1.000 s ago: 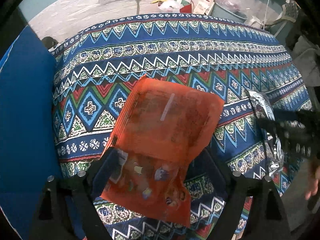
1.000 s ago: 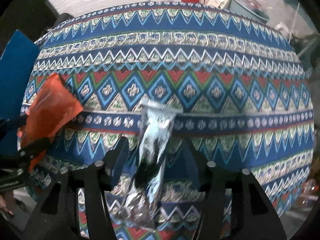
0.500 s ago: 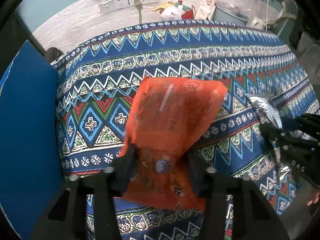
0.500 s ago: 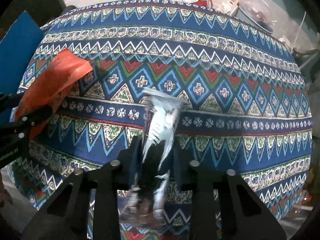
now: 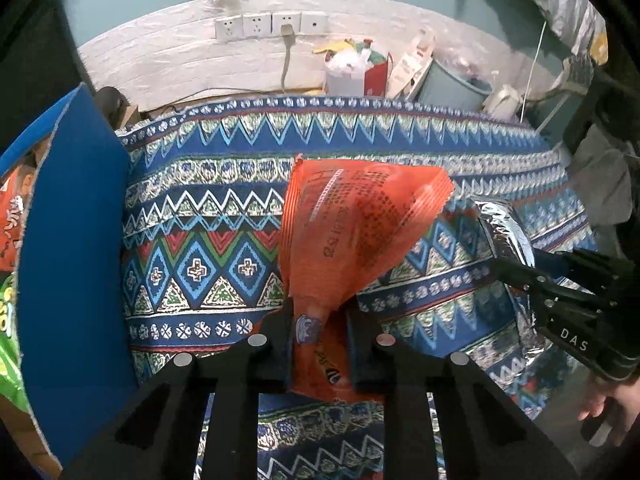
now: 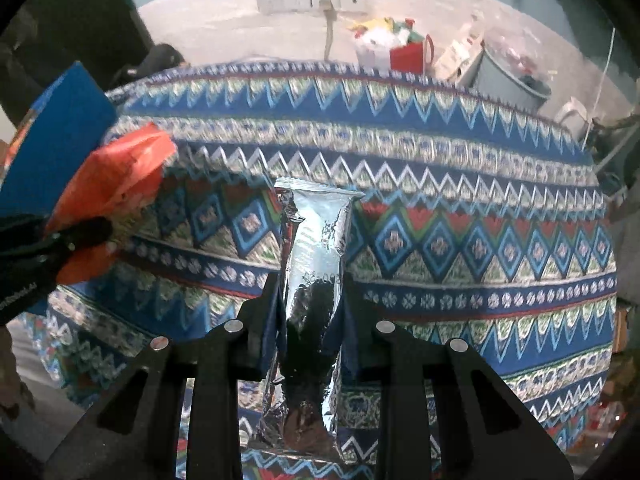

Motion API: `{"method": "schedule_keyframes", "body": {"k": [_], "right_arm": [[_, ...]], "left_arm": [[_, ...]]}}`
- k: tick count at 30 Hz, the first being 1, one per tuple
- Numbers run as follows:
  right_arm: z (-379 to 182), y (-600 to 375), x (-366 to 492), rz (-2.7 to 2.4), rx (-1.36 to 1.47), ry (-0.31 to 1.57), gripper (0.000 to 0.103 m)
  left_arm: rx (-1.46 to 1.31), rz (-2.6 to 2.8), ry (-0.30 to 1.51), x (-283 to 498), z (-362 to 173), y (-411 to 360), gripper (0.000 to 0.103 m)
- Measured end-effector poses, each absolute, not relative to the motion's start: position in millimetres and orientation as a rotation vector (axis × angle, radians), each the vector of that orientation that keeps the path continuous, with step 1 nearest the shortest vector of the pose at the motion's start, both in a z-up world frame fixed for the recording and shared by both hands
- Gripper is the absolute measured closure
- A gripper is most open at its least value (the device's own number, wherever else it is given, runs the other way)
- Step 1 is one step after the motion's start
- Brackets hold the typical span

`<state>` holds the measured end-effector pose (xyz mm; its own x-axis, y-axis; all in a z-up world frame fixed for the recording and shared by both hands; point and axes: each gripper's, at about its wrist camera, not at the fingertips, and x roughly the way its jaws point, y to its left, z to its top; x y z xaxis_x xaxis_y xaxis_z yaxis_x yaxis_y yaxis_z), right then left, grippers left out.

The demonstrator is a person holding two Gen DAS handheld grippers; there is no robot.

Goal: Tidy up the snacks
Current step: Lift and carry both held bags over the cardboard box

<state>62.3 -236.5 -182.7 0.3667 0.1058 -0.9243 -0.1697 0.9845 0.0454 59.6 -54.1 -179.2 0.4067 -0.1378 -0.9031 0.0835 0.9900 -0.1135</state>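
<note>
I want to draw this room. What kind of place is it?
Probably a lived-in home room, not a shop: a table under a patterned tablecloth, wall sockets with a cable plugged in, and a bag of clutter on the floor.

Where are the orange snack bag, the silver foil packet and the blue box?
orange snack bag (image 5: 352, 232), left wrist view, printed middle.
silver foil packet (image 6: 316, 248), right wrist view, upper body.
blue box (image 5: 76, 240), left wrist view, side wall.
</note>
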Motion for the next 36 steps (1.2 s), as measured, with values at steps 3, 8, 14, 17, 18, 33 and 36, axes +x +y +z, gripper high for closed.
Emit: {"method": "schedule_keyframes", "body": {"k": [3, 8, 14, 17, 18, 33, 36], "right_arm": [[-164, -235, 68, 0.197, -0.054, 1.143, 0.077], [-136, -229, 67, 0.223, -0.039, 1.085, 0.077], [-114, -216, 57, 0.251, -0.031, 1.025, 0.077], [-104, -210, 50, 0.267, -0.032, 1.000, 0.077], [-103, -208, 47, 0.270, -0.033, 0.994, 0.077], [-69, -175, 43, 0.349, -0.018, 0.939, 0.077], [-65, -162, 45, 0.376, -0.021, 0.934, 0.077]], "left_arm": [[-0.081, -0.146, 1.121, 56, -166, -49, 0.084], [-0.108, -0.148, 1.074, 46, -144, -43, 0.084], [-0.143, -0.146, 1.031, 36, -123, -33, 0.084], [-0.145, -0.142, 1.006, 31, -113, -29, 0.084], [-0.145, -0.142, 0.998, 30, -110, -29, 0.084], [-0.155, -0.109, 0.898, 13, -70, -3, 0.084], [-0.174, -0.080, 0.889, 10, -67, 12, 0.084]]}}
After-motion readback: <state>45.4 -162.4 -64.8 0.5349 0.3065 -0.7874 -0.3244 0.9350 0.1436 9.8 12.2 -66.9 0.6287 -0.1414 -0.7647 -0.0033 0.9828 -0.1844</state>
